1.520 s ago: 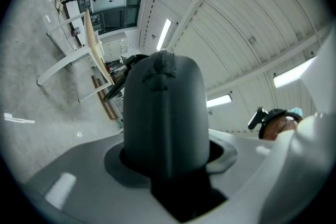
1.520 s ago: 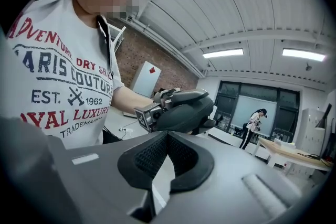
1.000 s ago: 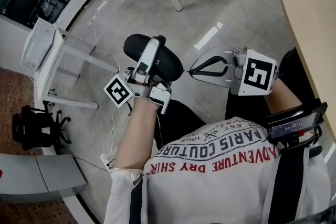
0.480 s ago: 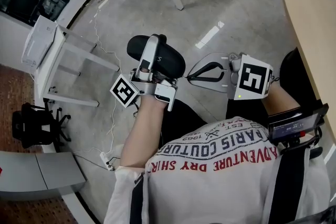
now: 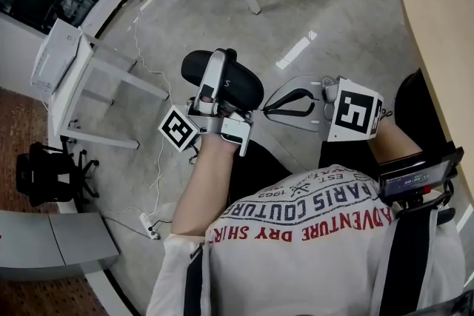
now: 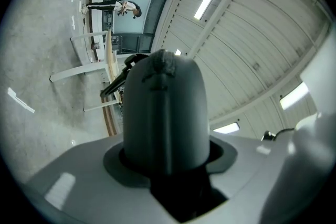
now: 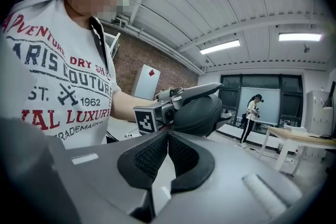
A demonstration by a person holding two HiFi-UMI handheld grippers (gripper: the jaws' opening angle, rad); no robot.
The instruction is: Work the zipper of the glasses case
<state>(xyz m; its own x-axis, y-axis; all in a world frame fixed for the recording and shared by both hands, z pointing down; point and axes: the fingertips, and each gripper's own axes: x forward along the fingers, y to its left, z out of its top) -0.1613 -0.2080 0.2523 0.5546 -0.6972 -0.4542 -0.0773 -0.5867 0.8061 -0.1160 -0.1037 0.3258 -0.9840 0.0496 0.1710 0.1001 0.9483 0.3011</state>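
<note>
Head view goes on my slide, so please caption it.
Left gripper clamps a black glasses case; right gripper, jaws together, sits at the case's end.

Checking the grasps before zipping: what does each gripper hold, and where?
Left gripper clamps the glasses case across its body. Right gripper is shut beside the case's edge; whether it pinches the zipper pull cannot be told.

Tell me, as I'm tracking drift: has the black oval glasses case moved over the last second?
Yes, slightly rightward: the black glasses case sits farther from the white table leg.
</note>
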